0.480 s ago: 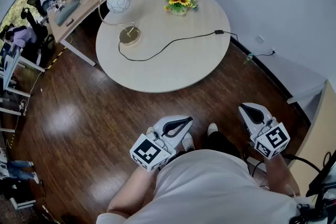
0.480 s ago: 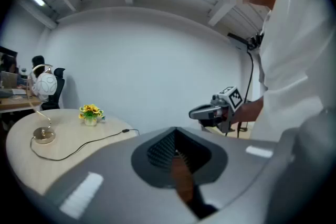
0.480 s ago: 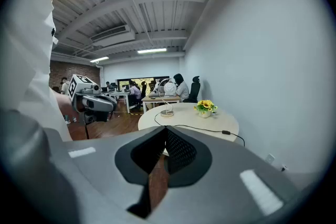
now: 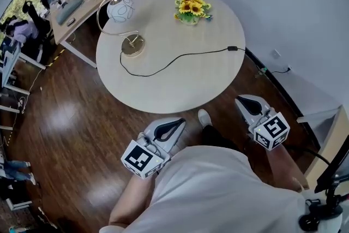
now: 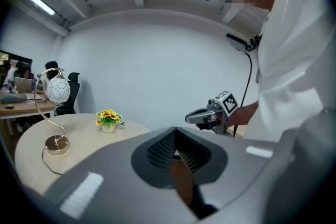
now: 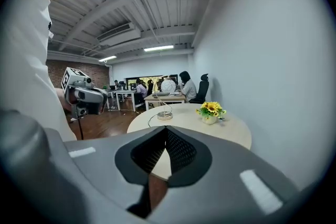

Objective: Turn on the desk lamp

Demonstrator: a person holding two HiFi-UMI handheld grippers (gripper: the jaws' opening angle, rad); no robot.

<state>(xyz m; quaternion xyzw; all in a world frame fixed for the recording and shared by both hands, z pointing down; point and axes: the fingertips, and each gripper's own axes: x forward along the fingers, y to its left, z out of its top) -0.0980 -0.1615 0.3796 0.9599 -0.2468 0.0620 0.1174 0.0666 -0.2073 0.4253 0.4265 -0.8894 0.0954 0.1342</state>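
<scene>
Head view: left gripper (image 4: 175, 125) and right gripper (image 4: 244, 102) hang short of the table (image 4: 185, 82)'s near edge, with the desk lamp (image 4: 132, 45) well ahead and leftward. Left gripper view: jaws pressed together, nothing in them, lamp far ahead-left. Right gripper view: same deal, closed and empty, lamp dead ahead across the table. Looks like the approach step. Next needs a long reach to the switch, which I can't spot.
</scene>
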